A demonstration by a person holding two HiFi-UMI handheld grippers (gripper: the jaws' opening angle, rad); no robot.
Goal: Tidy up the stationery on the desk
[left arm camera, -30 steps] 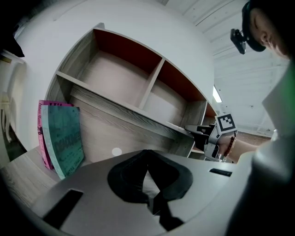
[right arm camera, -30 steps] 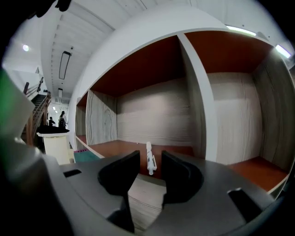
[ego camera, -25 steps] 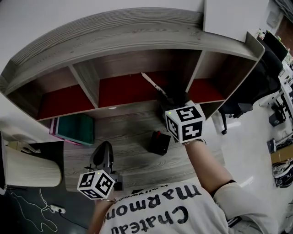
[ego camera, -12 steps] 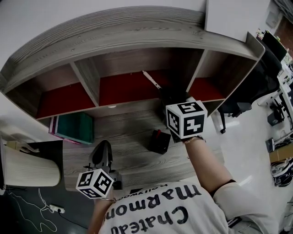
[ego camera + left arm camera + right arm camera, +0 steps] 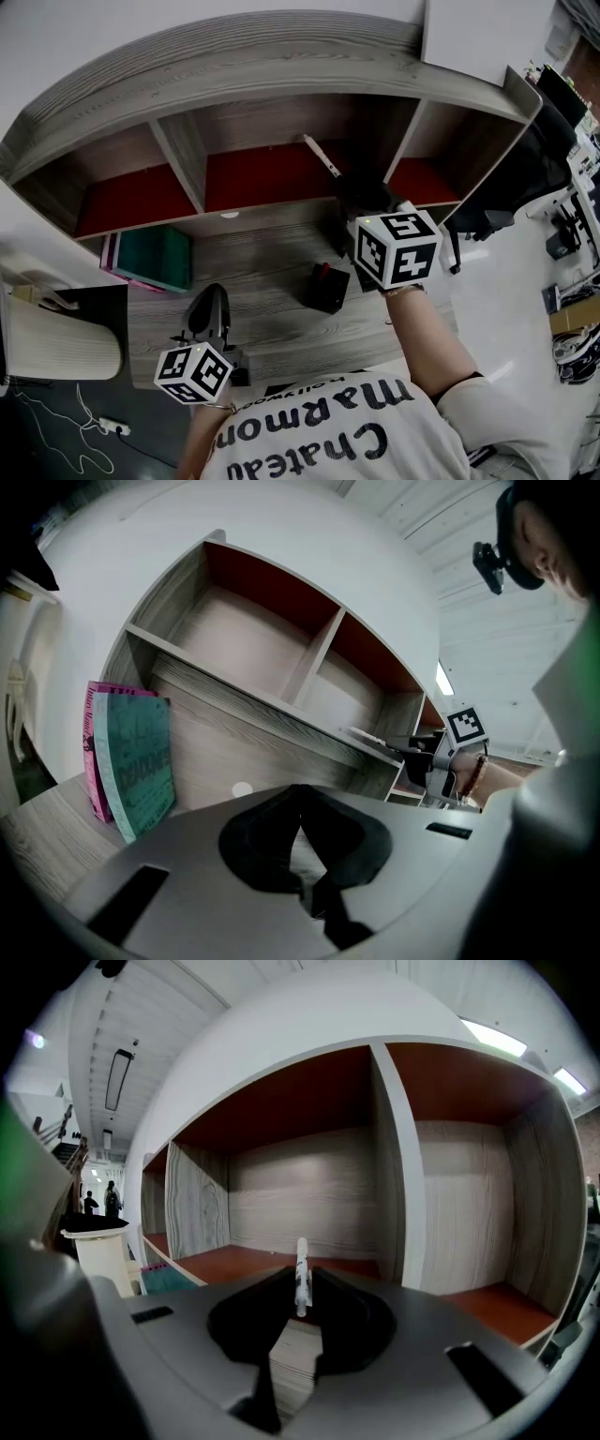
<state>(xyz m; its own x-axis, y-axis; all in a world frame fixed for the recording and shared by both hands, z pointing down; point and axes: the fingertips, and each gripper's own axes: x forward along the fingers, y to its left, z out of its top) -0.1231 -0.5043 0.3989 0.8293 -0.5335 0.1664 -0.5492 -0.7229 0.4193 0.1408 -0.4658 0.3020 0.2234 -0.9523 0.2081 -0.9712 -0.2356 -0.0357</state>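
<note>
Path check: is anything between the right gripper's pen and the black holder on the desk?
Nothing visible. The right gripper has just been closing its jaws on the pen; only bare desk separates it from the black holder.

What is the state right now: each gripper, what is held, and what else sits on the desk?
left gripper: jaws together, empty
right gripper: jaws have just been closing, clamped on the white pen
pen direction: points into the shelf
on desk: black box; teal book standing against the shelf
</note>
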